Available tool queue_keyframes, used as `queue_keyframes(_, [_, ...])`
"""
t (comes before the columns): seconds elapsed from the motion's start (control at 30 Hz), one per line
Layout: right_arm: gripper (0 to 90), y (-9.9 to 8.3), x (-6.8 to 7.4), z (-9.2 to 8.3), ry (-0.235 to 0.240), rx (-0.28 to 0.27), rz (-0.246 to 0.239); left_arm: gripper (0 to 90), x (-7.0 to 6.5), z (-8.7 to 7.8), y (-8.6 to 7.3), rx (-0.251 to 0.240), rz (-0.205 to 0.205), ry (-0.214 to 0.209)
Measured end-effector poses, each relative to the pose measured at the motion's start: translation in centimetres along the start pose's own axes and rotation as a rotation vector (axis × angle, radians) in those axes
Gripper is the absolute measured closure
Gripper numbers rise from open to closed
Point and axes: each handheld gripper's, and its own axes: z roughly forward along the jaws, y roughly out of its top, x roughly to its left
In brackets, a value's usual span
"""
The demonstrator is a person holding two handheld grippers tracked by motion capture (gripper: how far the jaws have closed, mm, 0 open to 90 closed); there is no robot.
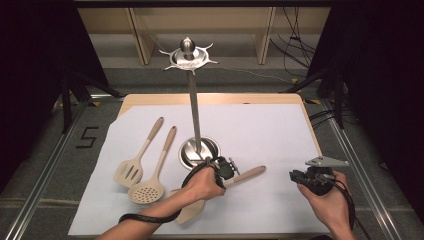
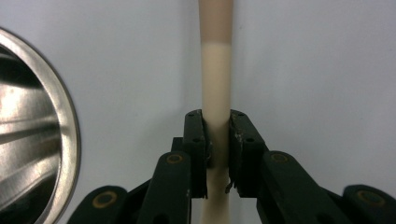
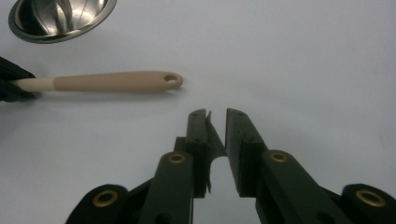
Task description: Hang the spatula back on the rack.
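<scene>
A beige spatula [image 1: 247, 173] with a tan handle end lies on the white sheet, pointing right. My left gripper [image 1: 231, 169] is shut on the pale part of its handle [image 2: 215, 70], just right of the steel stand base [image 2: 70, 140]. In the left gripper view the jaws press both sides of the handle. The spatula's blade [image 1: 192, 212] shows below the left wrist. My right gripper [image 1: 296, 176] hovers at the right over bare sheet, its jaws nearly together with only a narrow slit and nothing between them [image 3: 217, 112]. The handle's hanging hole [image 3: 173, 80] lies ahead of it to the left.
A steel utensil stand with a round base [image 1: 192, 150] and a tall pole topped by a hook ring [image 1: 188, 57] stands mid-table. A slotted turner [image 1: 129, 172] and a skimmer spoon [image 1: 146, 192] lie to its left. The white sheet [image 1: 270, 130] covers the table.
</scene>
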Motion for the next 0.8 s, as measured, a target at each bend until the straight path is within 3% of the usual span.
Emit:
queue_keyframes(0.07, [79.9,0.0,0.0,0.0,0.001,-0.002,-0.003,78.1,0.1,-0.4,-0.4,-0.038,-0.017,-0.012])
queue_keyframes(0.1, [79.9,0.1,-0.3,0.1,0.001,-0.015,-0.038,78.2,0.2,-0.7,-0.6,-0.061,-0.030,-0.020])
queue_keyframes(0.17, [80.0,0.1,-0.2,0.1,0.013,-0.024,-0.035,78.2,0.4,-1.4,-1.1,-0.111,-0.017,-0.029])
queue_keyframes(0.23, [80.0,0.1,-0.3,0.0,0.007,-0.022,-0.051,78.2,0.4,-2.1,-1.7,-0.166,-0.030,-0.031])
queue_keyframes(0.27, [80.0,0.1,-0.3,0.0,0.005,-0.029,-0.060,78.2,0.5,-2.5,-2.0,-0.199,-0.025,-0.026])
queue_keyframes(0.3, [80.1,0.1,-0.1,0.0,-0.011,-0.040,-0.030,78.2,0.5,-3.0,-2.3,-0.225,-0.039,-0.021])
queue_keyframes(0.4, [80.2,0.1,0.2,-0.1,-0.001,-0.024,0.006,78.2,0.7,-4.1,-3.2,-0.312,-0.058,-0.010])
queue_keyframes(0.57, [80.1,0.2,0.3,0.1,-0.002,-0.037,-0.017,78.2,0.8,-5.5,-4.8,-0.416,-0.095,0.019])
queue_keyframes(0.67, [80.2,0.3,0.1,0.1,-0.007,-0.049,-0.057,78.3,0.9,-6.5,-5.8,-0.474,-0.121,0.026])
queue_keyframes(0.8, [80.2,0.2,0.3,0.2,-0.010,-0.051,-0.058,78.3,1.1,-7.4,-6.8,-0.538,-0.138,0.039])
